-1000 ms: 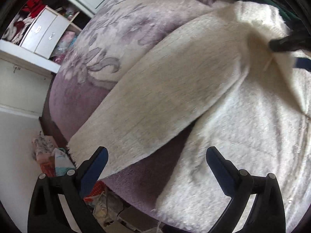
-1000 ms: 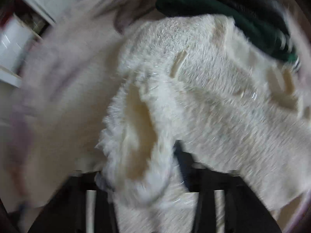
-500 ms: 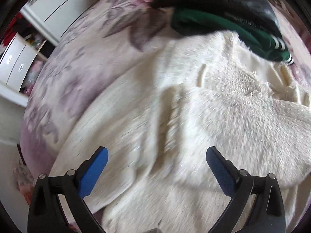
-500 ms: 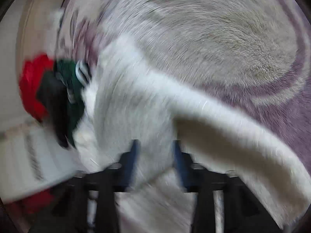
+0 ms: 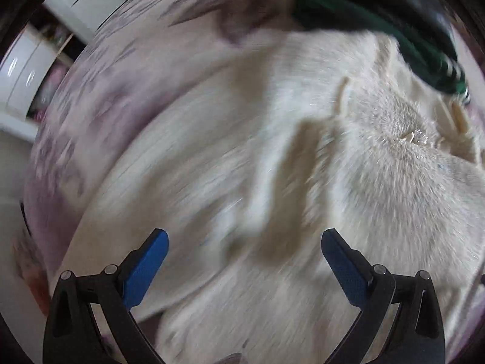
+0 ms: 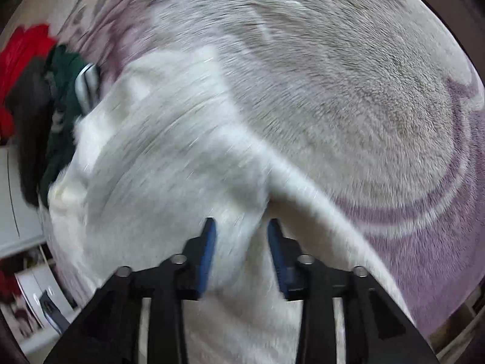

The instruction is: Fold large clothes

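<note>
My right gripper (image 6: 241, 242) has its blue fingers (image 6: 209, 248) clamped on a bunched fold of the cream fleece garment (image 6: 157, 163). My left gripper (image 5: 244, 261) hovers above the garment with fingers wide apart, holding nothing. The garment lies spread on the purple floral bed (image 6: 379, 97). Beyond it a green garment (image 5: 379, 21) touches its far edge.

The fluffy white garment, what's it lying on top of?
The white garment lies on a purple floral blanket, which shows around its edges. The right tongs pinch a fold of it. Whatever lies directly beneath the garment is covered.
</note>
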A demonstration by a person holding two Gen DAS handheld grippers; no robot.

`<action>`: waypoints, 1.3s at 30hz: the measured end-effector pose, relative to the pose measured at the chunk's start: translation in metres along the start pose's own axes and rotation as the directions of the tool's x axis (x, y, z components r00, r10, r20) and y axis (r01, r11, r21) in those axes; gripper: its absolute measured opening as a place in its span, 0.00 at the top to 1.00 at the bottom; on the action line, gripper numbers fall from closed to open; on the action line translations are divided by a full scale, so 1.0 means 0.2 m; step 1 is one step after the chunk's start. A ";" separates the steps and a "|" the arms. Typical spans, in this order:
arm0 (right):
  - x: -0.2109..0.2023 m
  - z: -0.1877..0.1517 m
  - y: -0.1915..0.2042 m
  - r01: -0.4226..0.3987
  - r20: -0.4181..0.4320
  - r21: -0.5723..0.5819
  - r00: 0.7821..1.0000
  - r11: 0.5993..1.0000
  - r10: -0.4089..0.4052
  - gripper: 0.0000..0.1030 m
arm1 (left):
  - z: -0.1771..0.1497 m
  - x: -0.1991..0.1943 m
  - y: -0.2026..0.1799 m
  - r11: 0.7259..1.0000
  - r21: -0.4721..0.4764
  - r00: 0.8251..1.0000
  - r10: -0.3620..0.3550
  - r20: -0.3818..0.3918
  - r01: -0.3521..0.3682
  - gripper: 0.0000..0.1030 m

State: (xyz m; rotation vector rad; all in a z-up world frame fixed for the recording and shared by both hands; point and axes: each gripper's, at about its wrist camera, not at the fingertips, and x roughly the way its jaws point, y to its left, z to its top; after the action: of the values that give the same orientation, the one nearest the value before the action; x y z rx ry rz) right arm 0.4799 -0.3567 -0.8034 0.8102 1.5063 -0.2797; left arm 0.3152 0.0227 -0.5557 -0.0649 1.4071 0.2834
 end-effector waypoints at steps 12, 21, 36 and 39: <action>0.26 -0.61 0.54 0.037 -0.160 -0.158 0.985 0.987 -0.062 0.42 | -0.80 0.22 1.24 0.637 -0.737 0.939 -0.343 -0.011 0.224 0.17; 0.41 -0.74 0.85 0.133 -0.100 -0.270 0.981 0.954 -0.166 0.42 | -0.94 0.34 1.54 0.219 -0.948 0.951 -0.257 0.171 0.230 0.85; 0.67 -1.09 1.17 0.579 0.267 -0.544 0.805 0.607 -0.529 0.14 | -0.34 -0.29 1.11 0.873 -0.483 0.918 0.238 0.317 -0.060 0.92; 0.65 -1.09 1.12 0.490 0.177 -0.536 0.861 0.687 -0.476 0.13 | -0.23 -0.44 0.86 0.932 -0.348 0.886 0.242 0.396 -0.099 0.92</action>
State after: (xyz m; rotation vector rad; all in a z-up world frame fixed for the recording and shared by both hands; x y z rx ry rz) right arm 0.4658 -0.0190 -0.8300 -0.0899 1.6432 -0.2067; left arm 0.2188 0.1652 -0.4554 -0.1345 0.9110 0.6364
